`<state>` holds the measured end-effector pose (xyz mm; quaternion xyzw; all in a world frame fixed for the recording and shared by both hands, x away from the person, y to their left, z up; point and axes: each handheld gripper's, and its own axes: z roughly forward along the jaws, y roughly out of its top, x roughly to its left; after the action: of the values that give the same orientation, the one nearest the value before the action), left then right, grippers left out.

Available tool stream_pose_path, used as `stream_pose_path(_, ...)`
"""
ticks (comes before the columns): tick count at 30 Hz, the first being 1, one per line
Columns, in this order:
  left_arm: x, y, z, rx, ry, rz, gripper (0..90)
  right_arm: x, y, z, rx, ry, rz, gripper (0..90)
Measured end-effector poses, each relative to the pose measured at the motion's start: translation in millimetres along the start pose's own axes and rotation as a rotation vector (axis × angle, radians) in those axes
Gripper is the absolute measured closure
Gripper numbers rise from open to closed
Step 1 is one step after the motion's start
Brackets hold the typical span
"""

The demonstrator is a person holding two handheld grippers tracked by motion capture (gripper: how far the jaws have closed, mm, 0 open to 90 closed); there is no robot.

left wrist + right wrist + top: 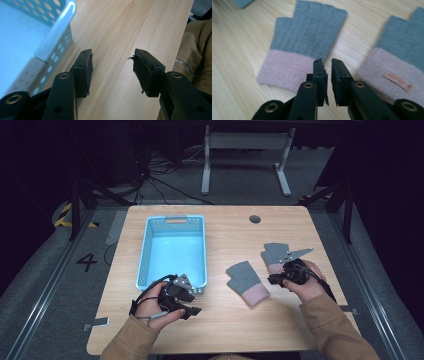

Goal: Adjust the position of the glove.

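The right gripper [280,279] sits low over the wooden table [225,320], held in a hand that comes in from the lower right with its tan sleeve [330,330] angled toward the table's middle; its jaws point left across the table and stand nearly together, a thin gap between the pads, with nothing caught in it. In the right gripper view the tips hover just above the pink cuff of the near glove [304,47], a grey fingerless knit lying flat, while the second glove [402,57], with a small label on its cuff, lies just beside it, apart from it. From above, the near glove [246,282] rests mid-table and the second glove [275,255] lies partly under the right hand. The left gripper [187,306] is held near the table's front edge, by the corner of the light blue basket [145,255], its jaws apart over bare wood, holding nothing.
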<state>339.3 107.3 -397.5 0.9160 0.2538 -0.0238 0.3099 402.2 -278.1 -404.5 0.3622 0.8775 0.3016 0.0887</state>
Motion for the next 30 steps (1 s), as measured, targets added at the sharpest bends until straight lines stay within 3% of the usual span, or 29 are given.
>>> stream_pose_path(3,-2.4,1.7,3.4,0.014,0.009,-0.010,50.7,2.0,1.3,-0.3,-0.012,-0.019,0.035,89.3)
stream_pose_path(5,-5.0,4.0,2.8,0.004,0.002,-0.014,50.7,2.6,1.9,-0.4,-0.026,-0.003,0.057,89.8)
stream_pose_path(13,-9.5,7.9,0.4,-0.007,0.016,-0.028,48.8,11.3,9.1,6.8,-0.036,0.019,0.010,89.8)
stream_pose_path(21,-13.5,9.2,3.5,0.008,0.014,-0.004,44.9,8.0,15.3,12.9,-0.064,0.006,0.035,89.5)
stream_pose_path(30,-12.7,5.7,2.2,-0.008,0.030,-0.023,42.9,27.4,23.5,30.4,-0.032,0.052,-0.022,86.8)
